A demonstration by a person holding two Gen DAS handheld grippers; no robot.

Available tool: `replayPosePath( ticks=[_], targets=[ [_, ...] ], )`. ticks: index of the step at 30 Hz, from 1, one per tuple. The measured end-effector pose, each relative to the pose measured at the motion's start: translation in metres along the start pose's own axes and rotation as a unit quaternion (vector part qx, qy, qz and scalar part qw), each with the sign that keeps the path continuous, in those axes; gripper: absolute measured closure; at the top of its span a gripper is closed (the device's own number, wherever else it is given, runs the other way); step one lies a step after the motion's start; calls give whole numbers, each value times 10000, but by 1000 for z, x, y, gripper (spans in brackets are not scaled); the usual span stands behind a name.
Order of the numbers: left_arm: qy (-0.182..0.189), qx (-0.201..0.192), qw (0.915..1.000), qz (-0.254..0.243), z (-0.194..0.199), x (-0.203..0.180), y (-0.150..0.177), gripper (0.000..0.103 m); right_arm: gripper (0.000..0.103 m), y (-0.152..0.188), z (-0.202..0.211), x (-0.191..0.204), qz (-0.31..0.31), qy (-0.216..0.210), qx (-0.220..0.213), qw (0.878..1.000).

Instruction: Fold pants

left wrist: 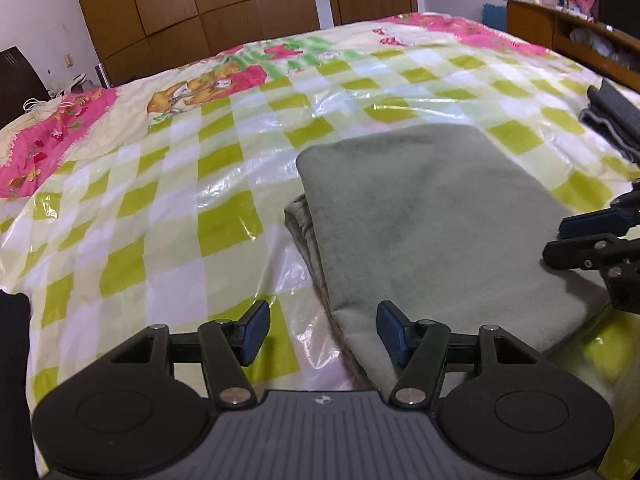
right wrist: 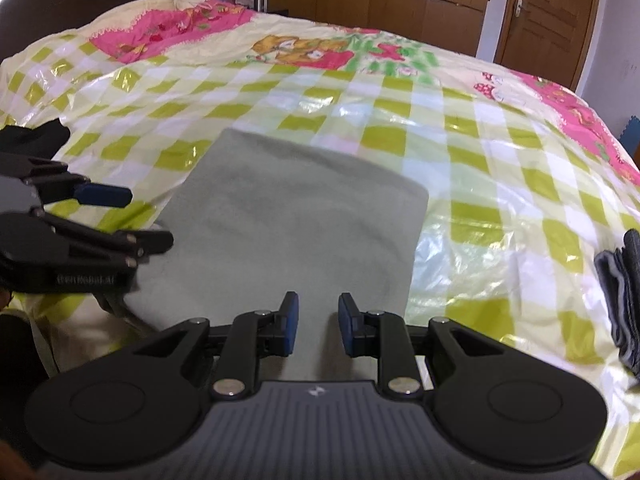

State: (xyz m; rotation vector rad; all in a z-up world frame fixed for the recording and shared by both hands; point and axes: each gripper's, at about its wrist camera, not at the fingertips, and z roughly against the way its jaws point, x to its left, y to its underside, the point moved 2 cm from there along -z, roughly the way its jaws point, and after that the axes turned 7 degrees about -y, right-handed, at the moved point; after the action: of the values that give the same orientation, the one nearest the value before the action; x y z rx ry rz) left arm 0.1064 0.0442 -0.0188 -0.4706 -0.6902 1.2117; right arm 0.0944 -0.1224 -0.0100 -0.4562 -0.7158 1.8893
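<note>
Nearest to the left wrist camera, the left gripper (left wrist: 322, 330) is seen with its jaws wide apart and nothing between them. Its left blue pad is held over the checked plastic sheet (left wrist: 132, 208), and its right pad (left wrist: 391, 330) is placed at the near left edge of the folded pants (left wrist: 432, 216). The grey-green pants are laid as a flat folded packet on the sheet, which is spread over the bed. On the left side of the packet several stacked layers of cloth are shown. At the right edge of this view the right gripper (left wrist: 576, 240) is seen over the near right part of the pants, and farther right a dark folded garment (left wrist: 612, 120) is laid apart from them.

In the right wrist view, the right gripper (right wrist: 318, 326) is held over the near edge of the pants (right wrist: 296, 220), with its jaws apart and empty. The left gripper (right wrist: 132, 216) is seen at the left, at the left side of the pants. At the far right the dark folded garment (right wrist: 624, 300) is laid on the sheet (right wrist: 500, 184).
</note>
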Motion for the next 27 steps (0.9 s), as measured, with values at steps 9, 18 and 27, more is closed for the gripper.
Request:
replayPosePath(
  ticks=[9,18,27],
  targets=[
    [-32,-166,9999,10,22,1,2,31,80,7,4,3,-36,77,21,10000],
    [-109,78,9999,78,20,-8,12,31,80,17,5,11,-17,48,33,10000],
    [-175,186,9996,77,24,-10,13,31,80,22,10,11,-81,49,-30,10000]
  ],
)
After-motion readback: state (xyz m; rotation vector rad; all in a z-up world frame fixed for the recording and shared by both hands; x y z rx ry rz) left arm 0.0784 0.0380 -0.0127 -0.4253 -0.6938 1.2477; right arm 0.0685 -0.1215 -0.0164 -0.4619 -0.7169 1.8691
